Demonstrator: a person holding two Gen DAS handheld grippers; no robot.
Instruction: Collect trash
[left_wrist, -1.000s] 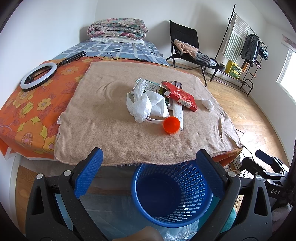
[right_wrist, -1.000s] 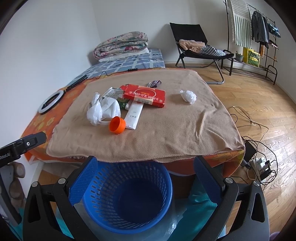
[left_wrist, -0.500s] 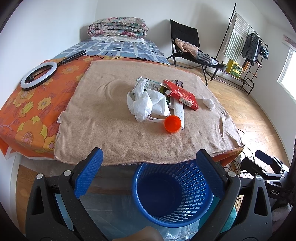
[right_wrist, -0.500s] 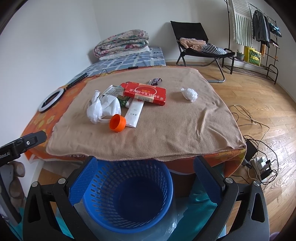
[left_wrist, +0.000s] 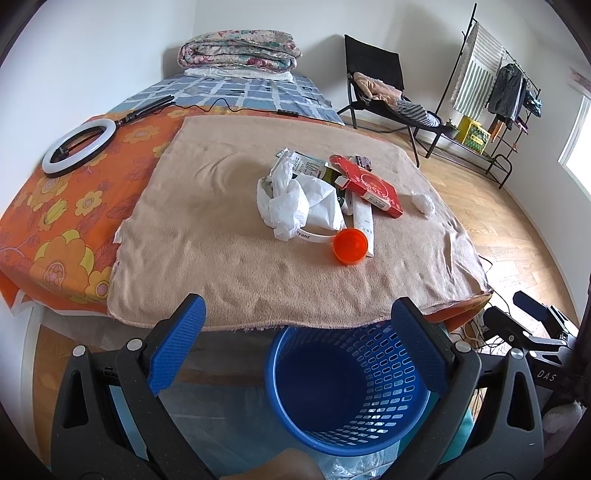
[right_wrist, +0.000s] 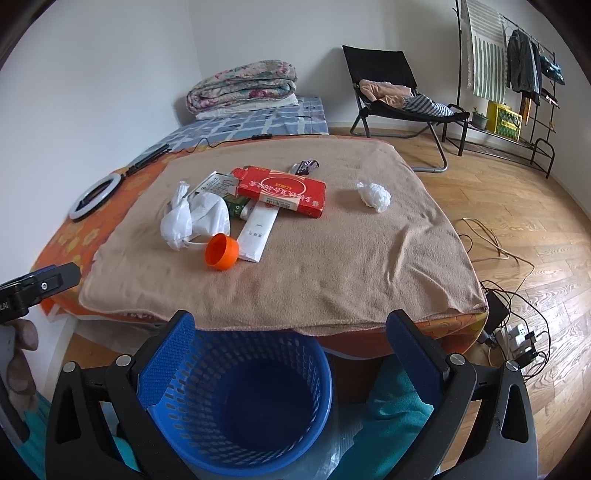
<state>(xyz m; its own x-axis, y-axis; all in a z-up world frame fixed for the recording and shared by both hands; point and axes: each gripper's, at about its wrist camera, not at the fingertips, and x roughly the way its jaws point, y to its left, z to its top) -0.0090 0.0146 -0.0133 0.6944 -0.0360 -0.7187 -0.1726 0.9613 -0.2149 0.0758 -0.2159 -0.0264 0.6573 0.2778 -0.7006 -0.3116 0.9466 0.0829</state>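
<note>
Trash lies in a heap on a tan blanket (left_wrist: 221, 236) (right_wrist: 351, 251): crumpled white plastic bags (left_wrist: 291, 203) (right_wrist: 192, 218), an orange cap (left_wrist: 350, 245) (right_wrist: 221, 252), a red flat box (left_wrist: 369, 184) (right_wrist: 282, 190), a long white packet (left_wrist: 362, 221) (right_wrist: 258, 232) and a separate white paper ball (left_wrist: 424, 202) (right_wrist: 373, 195). An empty blue mesh basket (left_wrist: 351, 387) (right_wrist: 236, 402) stands on the floor at the bed's near edge. My left gripper (left_wrist: 297, 345) and right gripper (right_wrist: 291, 354) hover open above the basket, holding nothing.
A ring light (left_wrist: 75, 146) lies on the orange flowered sheet at the left. Folded quilts (left_wrist: 238, 50) sit at the bed's far end. A black chair (right_wrist: 399, 92) and a clothes rack (right_wrist: 517, 74) stand on the wood floor, with cables and a power strip (right_wrist: 517, 332) at the right.
Both views have shifted slightly, with the trash heap sitting a little lower and closer. Both grippers stay open and nothing on the blanket has moved.
</note>
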